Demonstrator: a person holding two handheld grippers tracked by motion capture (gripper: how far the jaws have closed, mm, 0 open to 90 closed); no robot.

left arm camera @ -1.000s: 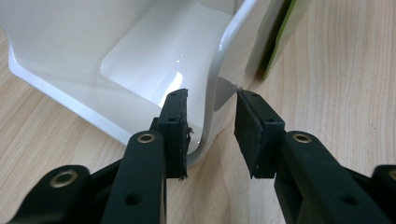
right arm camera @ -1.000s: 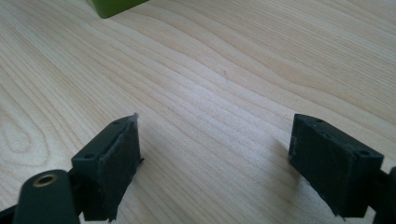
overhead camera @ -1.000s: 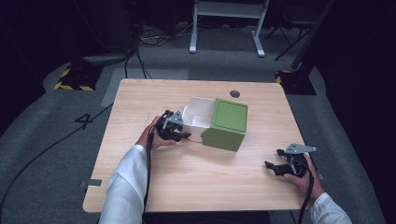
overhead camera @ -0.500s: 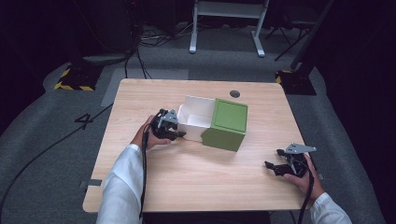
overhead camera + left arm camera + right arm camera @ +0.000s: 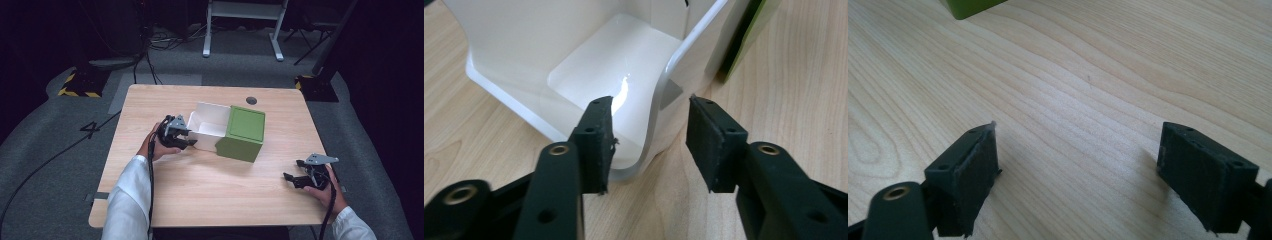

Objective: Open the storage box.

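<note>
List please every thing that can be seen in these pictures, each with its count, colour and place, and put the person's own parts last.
Table: one, light wood, centre of the high view.
White drawer: one, white, drawn out to the left of the green sleeve.
Green sleeve: one, green, middle of the table.
Round hole: one, dark, near the table's far edge.
Metal stand: one, white, on the floor beyond the table.
Left gripper: one, black, open, jaws either side of the drawer's front corner.
Right gripper: one, black, open, above bare table at the near right.
Sleeves: two, white, bottom edge.
</note>
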